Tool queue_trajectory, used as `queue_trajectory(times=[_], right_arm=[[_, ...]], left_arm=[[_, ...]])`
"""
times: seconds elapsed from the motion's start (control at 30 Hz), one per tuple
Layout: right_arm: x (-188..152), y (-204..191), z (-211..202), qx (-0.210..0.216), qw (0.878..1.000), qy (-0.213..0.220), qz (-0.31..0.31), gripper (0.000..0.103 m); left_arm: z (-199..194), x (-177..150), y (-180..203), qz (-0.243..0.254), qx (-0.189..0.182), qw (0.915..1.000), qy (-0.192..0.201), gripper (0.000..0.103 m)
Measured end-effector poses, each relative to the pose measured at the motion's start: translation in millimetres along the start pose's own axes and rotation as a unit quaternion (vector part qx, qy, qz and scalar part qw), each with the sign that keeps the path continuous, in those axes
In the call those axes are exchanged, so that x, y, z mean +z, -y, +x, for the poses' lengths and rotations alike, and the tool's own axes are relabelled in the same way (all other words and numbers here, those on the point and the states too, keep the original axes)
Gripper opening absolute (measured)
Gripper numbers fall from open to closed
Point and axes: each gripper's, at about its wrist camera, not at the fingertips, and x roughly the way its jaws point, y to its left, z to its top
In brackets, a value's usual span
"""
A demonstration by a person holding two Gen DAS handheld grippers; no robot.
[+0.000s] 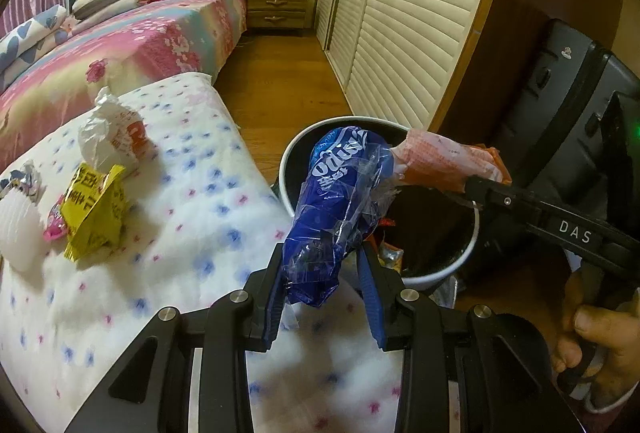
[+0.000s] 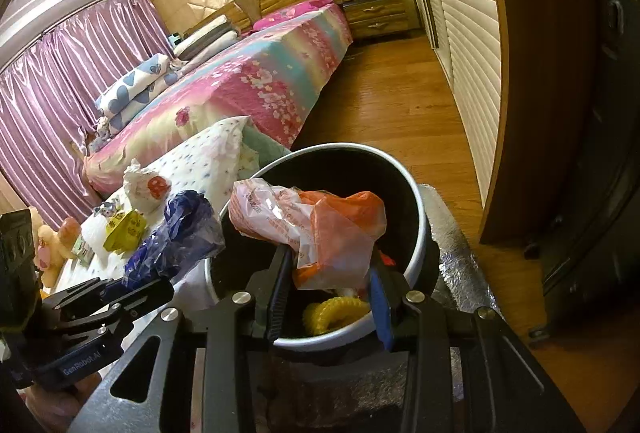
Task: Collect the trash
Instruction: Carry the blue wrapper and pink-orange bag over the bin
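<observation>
My left gripper [image 1: 324,265] is shut on a crumpled blue plastic wrapper [image 1: 340,201], which hangs at the near rim of the round white trash bin [image 1: 440,271]. My right gripper [image 2: 330,273] is shut on an orange and pink plastic bag [image 2: 320,225], held over the bin's [image 2: 416,209] dark opening. The right gripper [image 1: 480,193] also reaches in from the right in the left wrist view. The bin holds a yellow ridged piece [image 2: 332,313] and other scraps. On the white dotted blanket [image 1: 192,201] lie a yellow snack packet [image 1: 94,213] and a crumpled white bag [image 1: 108,133].
A bed with a pink flowered cover [image 1: 132,45] stands behind the blanket. White slatted wardrobe doors [image 1: 408,17] line the right side, with wooden floor [image 1: 280,81] between. A dark case [image 1: 560,121] stands right of the bin. A white foam piece [image 1: 16,225] lies at the blanket's left.
</observation>
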Motion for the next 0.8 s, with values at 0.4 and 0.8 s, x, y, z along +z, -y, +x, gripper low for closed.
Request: queue_trajectory(times=[0.4, 0.8], right_arm=[[9, 12, 15, -0.014, 1.000, -0.013, 0.006, 0.037], [20, 15, 29, -0.022, 0.999, -0.023, 0.002, 0.039]], left_arm=[[21, 14, 9, 0.012, 0.002, 0.9999, -0.011, 0.034], [38, 26, 16, 0.018, 0.005, 0.9996, -0.020, 0.035]])
